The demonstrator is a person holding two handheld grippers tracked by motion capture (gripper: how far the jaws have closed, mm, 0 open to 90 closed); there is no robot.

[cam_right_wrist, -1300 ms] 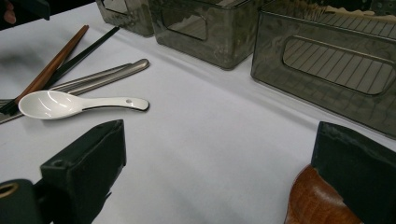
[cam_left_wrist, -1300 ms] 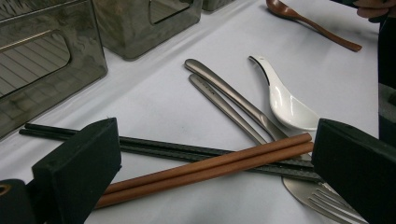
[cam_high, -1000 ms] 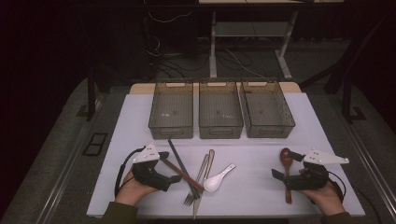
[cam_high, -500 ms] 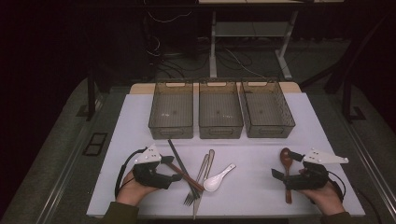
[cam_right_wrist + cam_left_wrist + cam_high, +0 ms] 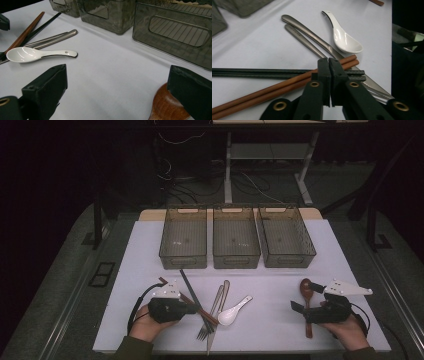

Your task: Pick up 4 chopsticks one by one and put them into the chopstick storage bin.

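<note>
Left claw has its flat black jaws pressed together, tips over two round brown wooden chopsticks that cross a pair of matte black chopsticks; whether it touches them I cannot tell. These lie on the smooth white desk beside a brushed steel knife, a fork and a glossy white ceramic spoon. Right claw is spread wide around a dark wooden spoon. Three clear smoky rectangular bins stand behind.
</note>
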